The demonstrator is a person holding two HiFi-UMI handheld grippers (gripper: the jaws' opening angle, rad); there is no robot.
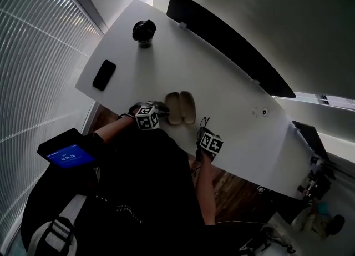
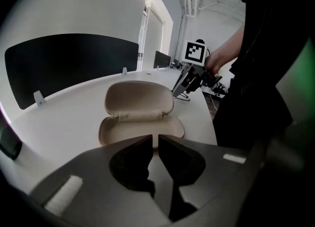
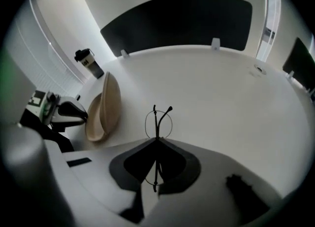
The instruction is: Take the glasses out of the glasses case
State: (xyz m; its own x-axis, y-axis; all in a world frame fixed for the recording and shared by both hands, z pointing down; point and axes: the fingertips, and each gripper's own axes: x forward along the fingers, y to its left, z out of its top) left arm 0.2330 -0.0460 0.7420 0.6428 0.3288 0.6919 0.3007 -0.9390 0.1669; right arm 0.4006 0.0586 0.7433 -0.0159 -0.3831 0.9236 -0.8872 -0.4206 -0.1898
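The glasses (image 3: 157,122) are already clear of the glasses case (image 2: 140,107). The right tongs (image 3: 157,140) are clamped on the thin wire frame. In the right gripper view the frame stands edge-on in line with the jaws. One lens loop and the temple ends stick out past the tips, hanging above the white table (image 1: 222,80).

From these tongs the open case lies off to the left, apart from the glasses. Its lid is up and its long axis runs roughly across the person's front. Ahead and to the right is bare table, so the set-down looks like a short drop straight down or slightly forward, away from the case.

The left tongs (image 2: 153,141) sit just at the near rim of the case with the jaws drawn together to a thin slit, nothing visible between them. Whether they touch the rim I cannot tell. The right hand is the one placed to finish the job; the left only needs to keep out of the way.
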